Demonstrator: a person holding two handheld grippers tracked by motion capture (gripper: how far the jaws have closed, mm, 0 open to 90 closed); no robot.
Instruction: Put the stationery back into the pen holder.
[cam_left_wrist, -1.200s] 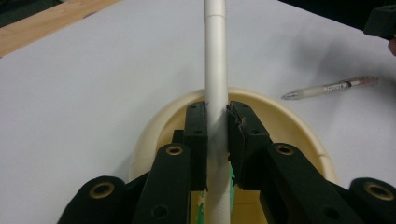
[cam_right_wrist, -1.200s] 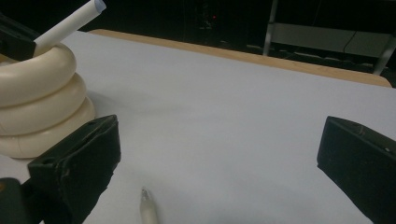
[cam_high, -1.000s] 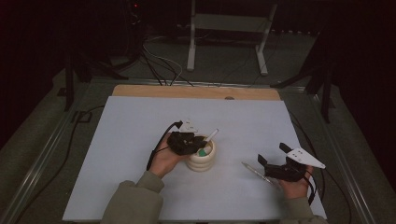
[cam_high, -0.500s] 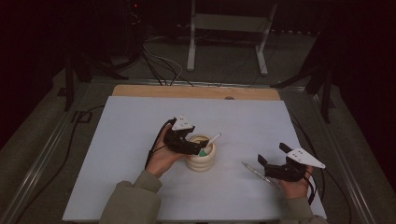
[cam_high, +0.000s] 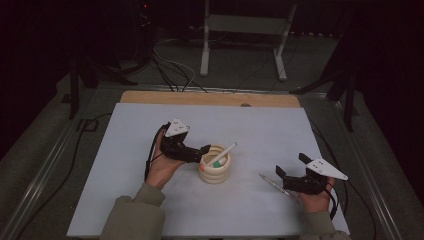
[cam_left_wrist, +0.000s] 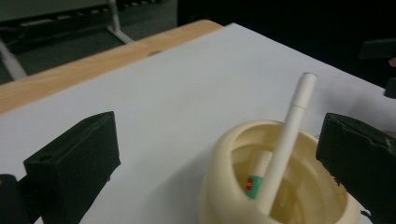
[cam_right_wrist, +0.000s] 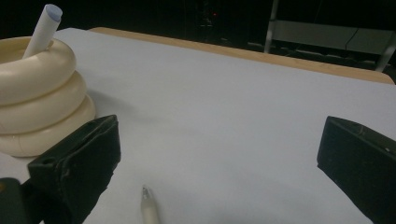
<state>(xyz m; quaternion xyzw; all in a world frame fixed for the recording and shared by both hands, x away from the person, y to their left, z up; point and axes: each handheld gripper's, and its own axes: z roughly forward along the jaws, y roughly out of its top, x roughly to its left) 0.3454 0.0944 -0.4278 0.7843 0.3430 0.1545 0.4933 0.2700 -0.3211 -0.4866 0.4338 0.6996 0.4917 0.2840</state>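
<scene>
Cream ringed holder (cam_high: 215, 165) at mid-frame now keeps the white marker (cam_high: 222, 154) leaning inside, so the left gripper (cam_high: 204, 150) has just spread its jaws empty, while the right gripper (cam_high: 278, 176) gapes over a second pen (cam_high: 272, 183) at lower right.

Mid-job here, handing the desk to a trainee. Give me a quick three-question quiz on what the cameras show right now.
1. True or false: the white pen stands tilted inside the cream ringed cup.
2. What lies on the white sheet in front of the right hand-held gripper?
   A. a second pen  B. a spoon  C. a lid
3. Are the jaws of the left hand-held gripper shut on the white pen?

Key
1. True.
2. A: the second pen lies flat between the open jaws, untouched.
3. No; they have just been opening and stand wide, beside the cup.
</scene>
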